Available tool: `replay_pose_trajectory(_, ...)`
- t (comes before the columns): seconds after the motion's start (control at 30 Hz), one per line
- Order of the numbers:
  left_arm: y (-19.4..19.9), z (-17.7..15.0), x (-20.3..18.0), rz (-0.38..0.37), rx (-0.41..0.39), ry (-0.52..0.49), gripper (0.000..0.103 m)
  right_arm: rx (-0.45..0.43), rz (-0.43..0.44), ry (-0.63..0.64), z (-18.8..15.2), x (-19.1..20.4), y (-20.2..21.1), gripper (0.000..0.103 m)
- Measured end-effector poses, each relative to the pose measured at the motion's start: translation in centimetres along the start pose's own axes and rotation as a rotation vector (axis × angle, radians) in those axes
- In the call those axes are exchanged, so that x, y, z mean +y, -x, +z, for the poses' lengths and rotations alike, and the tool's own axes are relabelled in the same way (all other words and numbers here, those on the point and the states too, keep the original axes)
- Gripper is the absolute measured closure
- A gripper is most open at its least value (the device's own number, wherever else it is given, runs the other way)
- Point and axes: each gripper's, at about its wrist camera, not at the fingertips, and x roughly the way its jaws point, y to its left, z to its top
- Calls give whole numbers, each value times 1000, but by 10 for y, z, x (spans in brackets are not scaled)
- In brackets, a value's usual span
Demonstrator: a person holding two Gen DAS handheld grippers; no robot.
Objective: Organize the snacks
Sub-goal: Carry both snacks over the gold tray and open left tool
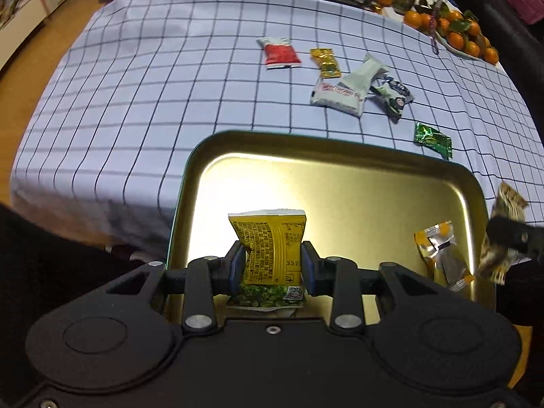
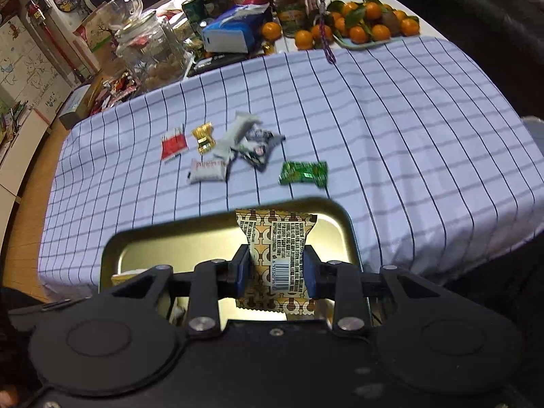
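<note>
My left gripper (image 1: 273, 263) is shut on a yellow and green snack packet (image 1: 268, 248), held over the gold metal tray (image 1: 357, 183). An orange and silver packet (image 1: 442, 255) lies in the tray at the right. My right gripper (image 2: 277, 272) is shut on a brown patterned snack packet (image 2: 277, 255) above the tray's (image 2: 163, 241) right end; this packet (image 1: 499, 234) also shows at the right edge of the left wrist view. Loose snacks lie on the checked cloth beyond the tray: a red packet (image 1: 280, 52), a gold candy (image 1: 326, 63), white packets (image 1: 340, 93), a dark packet (image 1: 394, 97) and a green packet (image 1: 433, 139).
The blue checked tablecloth (image 1: 153, 85) covers the table. At the far edge stand a plate of oranges (image 2: 370, 27), a glass jar (image 2: 149, 54), a blue tissue pack (image 2: 231, 32) and other clutter. A dark sofa (image 2: 476, 10) lies to the right, wooden floor (image 2: 20, 238) to the left.
</note>
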Motion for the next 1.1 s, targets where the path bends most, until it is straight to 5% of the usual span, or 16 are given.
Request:
replay_pose_trajectory(0.43, 23, -27, 5, -63, -75, 9, 60, 14, 16, 21, -29, 3, 8, 70)
replay_pose_trajectory(0.67, 32, -37, -22, -105, -126, -116, 60, 18, 28, 38, -29, 5, 8, 70)
replay_pose_trajectory(1.1, 27, -46, -51, -133, -102, -247, 58, -28, 39, 8, -25, -1, 14, 69)
